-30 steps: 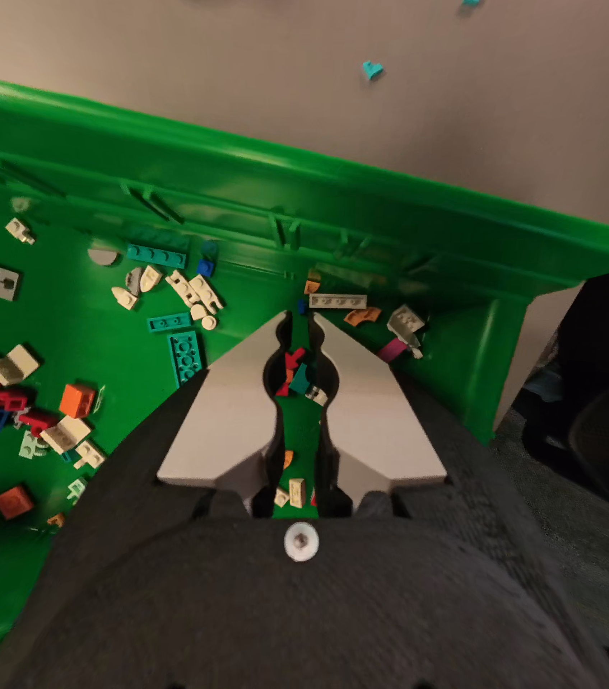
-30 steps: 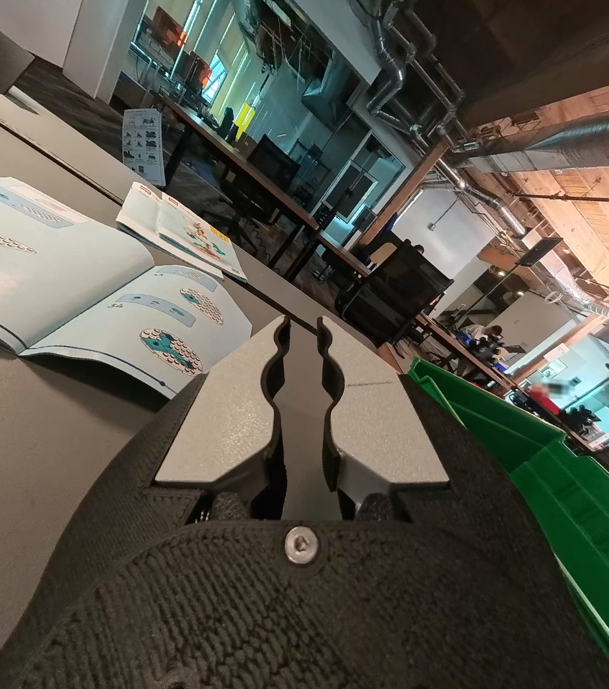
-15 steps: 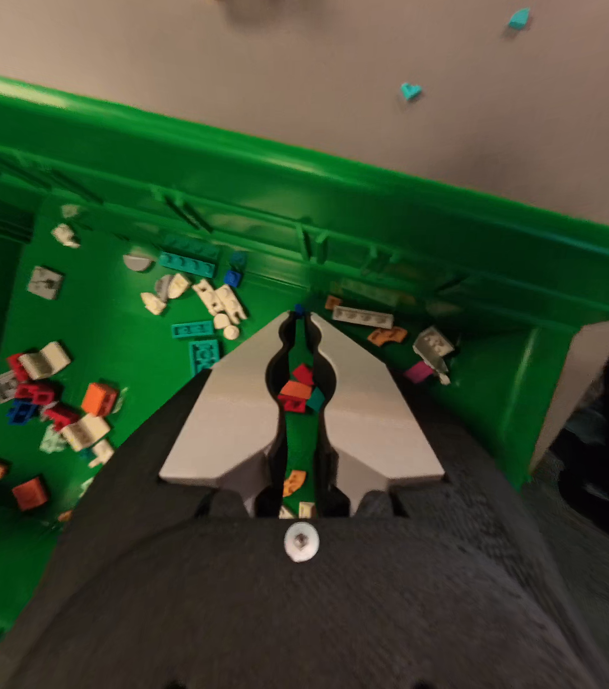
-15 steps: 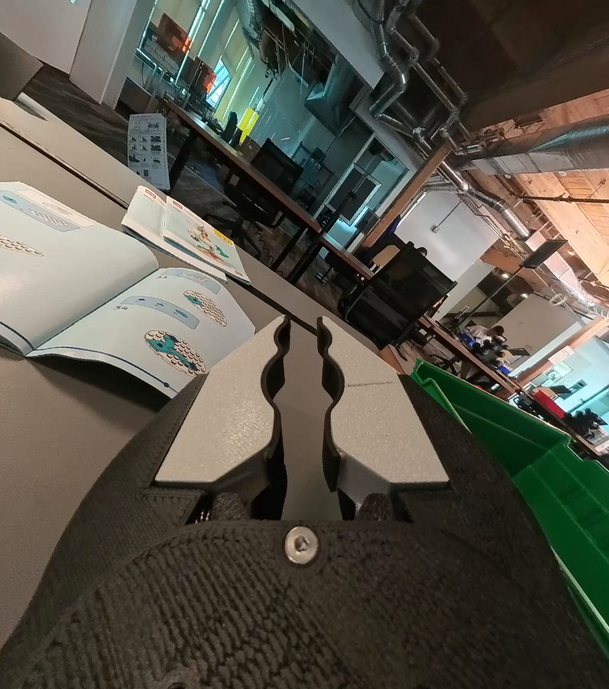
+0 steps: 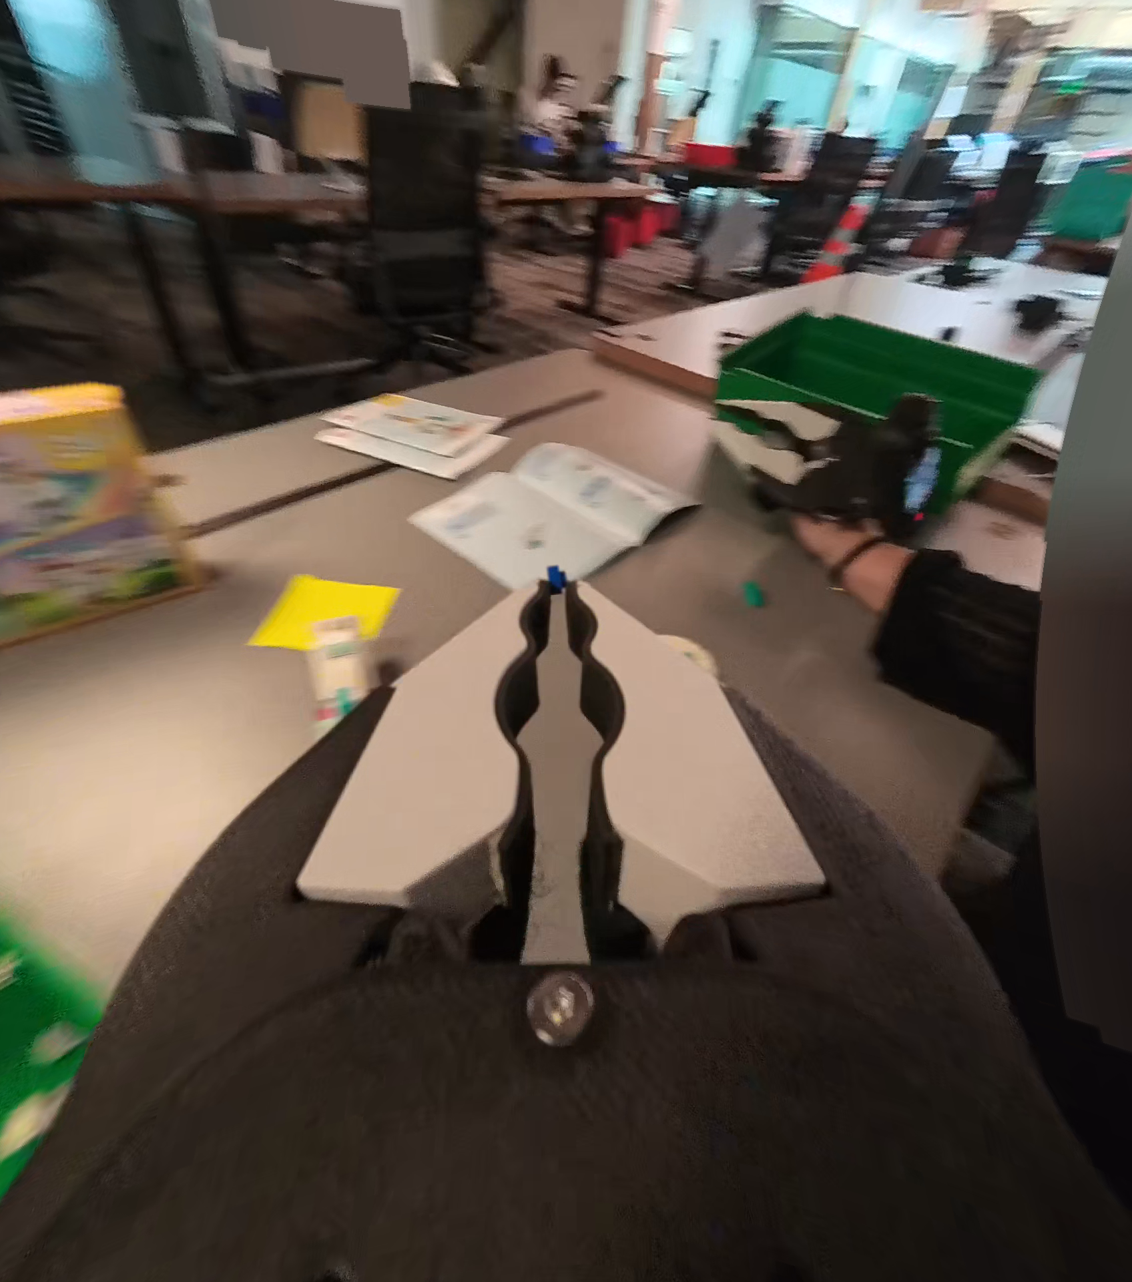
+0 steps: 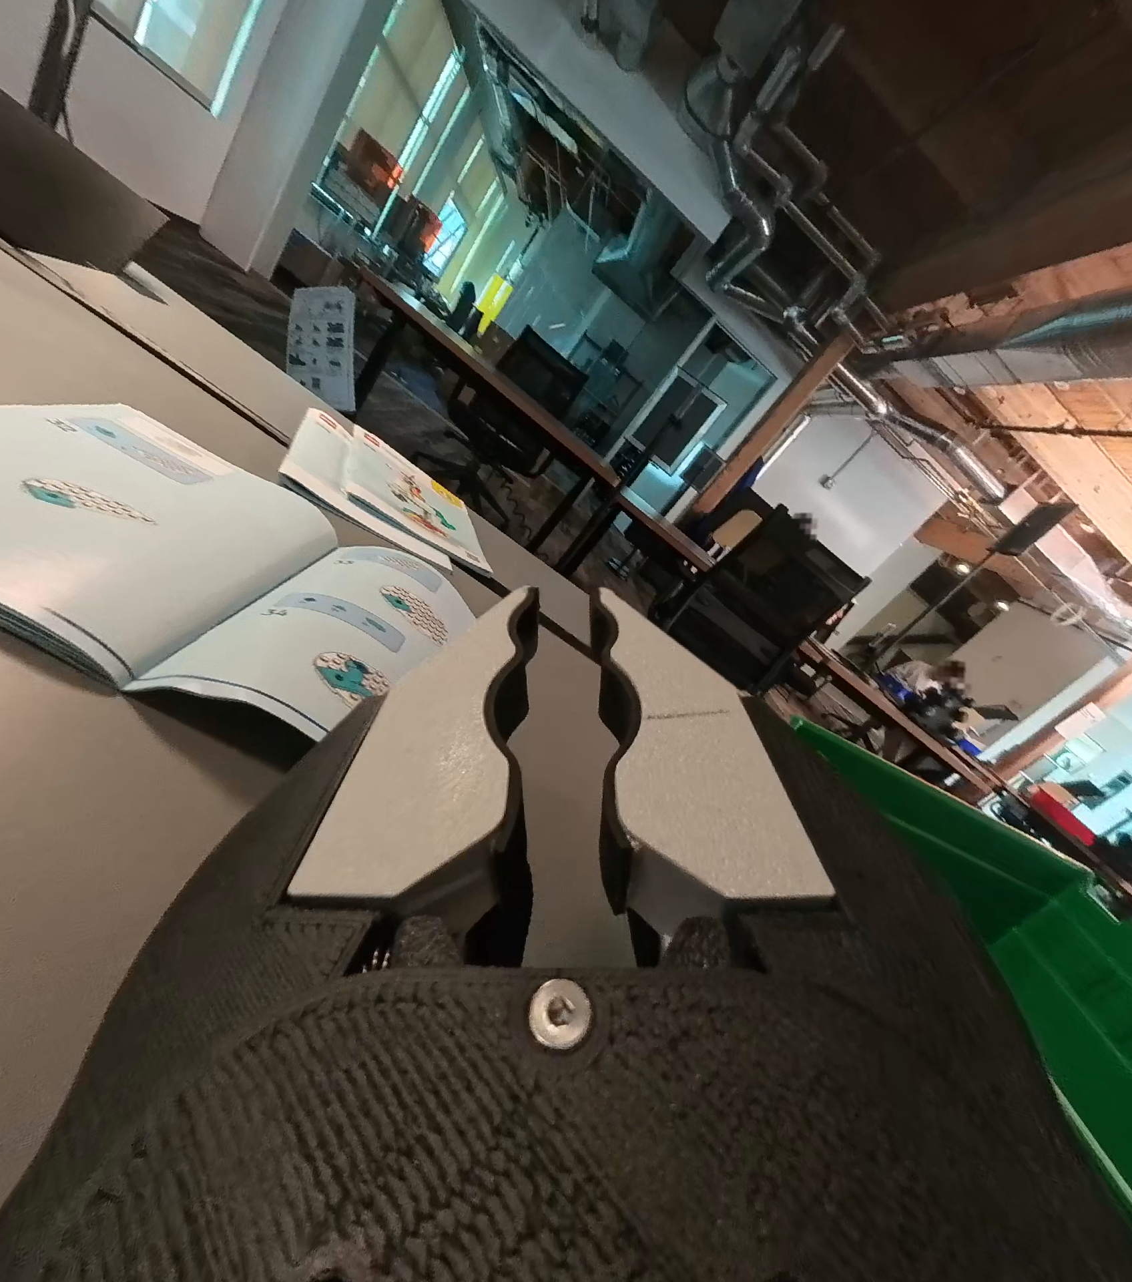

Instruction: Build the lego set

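A small blue brick (image 5: 555, 577) is pinched at the very tips of the left gripper (image 5: 555, 590), whose fingers are nearly closed around it, above a grey surface (image 5: 98, 749). An open manual (image 5: 549, 506) serves as the landmark. It lies just beyond the brick. A yellow sheet (image 5: 327, 610) is seen left of the manual, a boxed set (image 5: 43, 520) farther left, and a green bin (image 5: 896, 388) to its right. A loose teal piece (image 5: 752, 595) rests on the surface right of the manual. Also right of the manual, near the bin, the right gripper (image 5: 785, 444) is held low by a hand (image 5: 834, 548).

In the right wrist view, the right gripper (image 6: 563, 610) is shown with fingers slightly apart and nothing between them; the manual (image 6: 133, 555) lies to its left.

The left wrist view is blurred by motion. The brick is held only by a sliver at the tips, so it could likely be flicked out or twisted by a fast swing or a bump on the surface, and lost among the papers
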### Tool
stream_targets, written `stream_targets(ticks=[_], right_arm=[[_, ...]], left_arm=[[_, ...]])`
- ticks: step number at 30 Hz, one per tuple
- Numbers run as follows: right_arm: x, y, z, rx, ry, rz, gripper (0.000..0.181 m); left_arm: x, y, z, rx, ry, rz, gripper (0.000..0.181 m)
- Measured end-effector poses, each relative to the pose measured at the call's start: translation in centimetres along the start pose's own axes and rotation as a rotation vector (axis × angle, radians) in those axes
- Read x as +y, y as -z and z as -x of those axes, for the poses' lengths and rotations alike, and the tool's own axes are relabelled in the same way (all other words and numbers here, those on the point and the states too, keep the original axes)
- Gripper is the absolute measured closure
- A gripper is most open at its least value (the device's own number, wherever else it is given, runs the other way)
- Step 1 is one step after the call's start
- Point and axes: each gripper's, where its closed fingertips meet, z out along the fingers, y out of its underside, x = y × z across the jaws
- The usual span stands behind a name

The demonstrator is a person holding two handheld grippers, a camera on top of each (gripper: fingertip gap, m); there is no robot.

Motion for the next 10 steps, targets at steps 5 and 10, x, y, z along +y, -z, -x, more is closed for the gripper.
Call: stream_targets(ticks=[5, 10], right_arm=[[-1.9, 0.7, 1.2, -0.071, -0.023, -0.077, 0.167], [-9.4, 4.4, 7.9, -0.502, -0.209, -0.352, 0.173]], left_arm=[[3.1, -6.6, -4.9, 0.247, 0.165, 0.037, 0.178], [5.7, -11.0, -7.5, 0.437, 0.532, 0.071, 0.178]])
